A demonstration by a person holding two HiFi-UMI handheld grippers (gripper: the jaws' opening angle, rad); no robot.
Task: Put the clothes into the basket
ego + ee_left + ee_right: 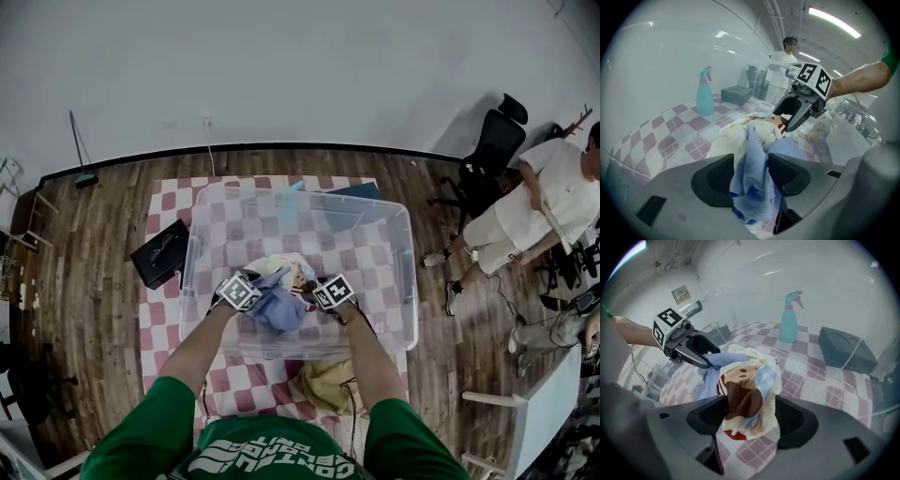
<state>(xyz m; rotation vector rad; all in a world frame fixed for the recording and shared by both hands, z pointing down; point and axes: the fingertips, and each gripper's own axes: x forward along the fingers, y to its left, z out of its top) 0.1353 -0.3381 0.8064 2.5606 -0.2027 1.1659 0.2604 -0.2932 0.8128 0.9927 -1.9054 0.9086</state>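
Both garments are inside the clear plastic basket (403, 253). The left hand-held gripper (750, 173) has slackened round the blue shirt (752, 187), and the right hand-held gripper (752, 413) stands wide round the cartoon-print cloth (750, 394) — neither looks pinched. A tan garment (328, 382) lies outside on the checked tabletop (169, 202), so one piece is probably left. The basket walls stand well apart — lifting straight up is clear.

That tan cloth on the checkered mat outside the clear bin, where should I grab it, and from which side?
Probably pinch the raised folds mid-heap on the tan cloth, coming straight down. It lies crumpled on the checkered mat beside the near wall of the clear bin, so a sideways approach looks cramped.
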